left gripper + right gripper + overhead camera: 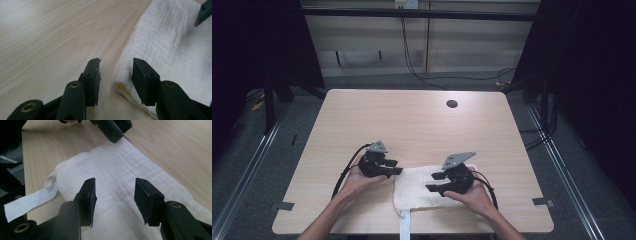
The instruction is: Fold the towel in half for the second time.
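Observation:
A white folded cloth (417, 190) lies flat near the table's front edge, between both hands. My left gripper (396, 167) sits at the cloth's left edge, open, its jaws straddling that edge (116, 71); a faint yellowish stain marks the cloth corner (122, 87). My right gripper (434, 182) is open over the cloth's right half, with cloth (120, 170) lying below and between its jaws (115, 192). In the right gripper view the left gripper (113, 128) is at the cloth's far edge. A white strap (27, 201) trails from the cloth over the table edge.
The light wooden table (412, 125) is bare beyond the cloth, with a round cable hole (452, 104) at the back right. Black frame posts and cables stand behind the table. Dark curtains flank both sides.

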The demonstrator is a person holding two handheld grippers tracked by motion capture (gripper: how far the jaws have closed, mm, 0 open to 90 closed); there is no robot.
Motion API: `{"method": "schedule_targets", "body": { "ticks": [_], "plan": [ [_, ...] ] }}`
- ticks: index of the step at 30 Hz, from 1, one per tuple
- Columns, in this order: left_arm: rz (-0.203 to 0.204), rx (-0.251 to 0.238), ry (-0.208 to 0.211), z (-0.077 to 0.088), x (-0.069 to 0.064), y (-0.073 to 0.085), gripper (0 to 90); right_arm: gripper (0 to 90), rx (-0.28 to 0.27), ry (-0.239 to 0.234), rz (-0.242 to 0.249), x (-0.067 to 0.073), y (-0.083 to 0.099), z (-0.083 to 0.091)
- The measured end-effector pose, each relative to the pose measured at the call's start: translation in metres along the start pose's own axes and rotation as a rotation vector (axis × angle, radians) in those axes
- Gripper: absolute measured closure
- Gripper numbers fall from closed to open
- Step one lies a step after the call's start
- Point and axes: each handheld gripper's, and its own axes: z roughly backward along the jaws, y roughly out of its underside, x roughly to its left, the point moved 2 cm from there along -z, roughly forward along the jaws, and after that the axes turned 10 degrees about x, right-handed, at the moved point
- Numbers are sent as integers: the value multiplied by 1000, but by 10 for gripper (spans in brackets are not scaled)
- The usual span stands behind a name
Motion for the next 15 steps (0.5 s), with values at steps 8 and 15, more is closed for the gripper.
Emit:
{"method": "schedule_targets", "body": {
  "ticks": [8,15],
  "plan": [
    [8,12,-11,-3,6,4,559,571,56,-80,97,28,-27,-39],
    [-7,22,-26,-4,4,4,561,552,101,-115,149,52,-29,-65]
  ]
}}
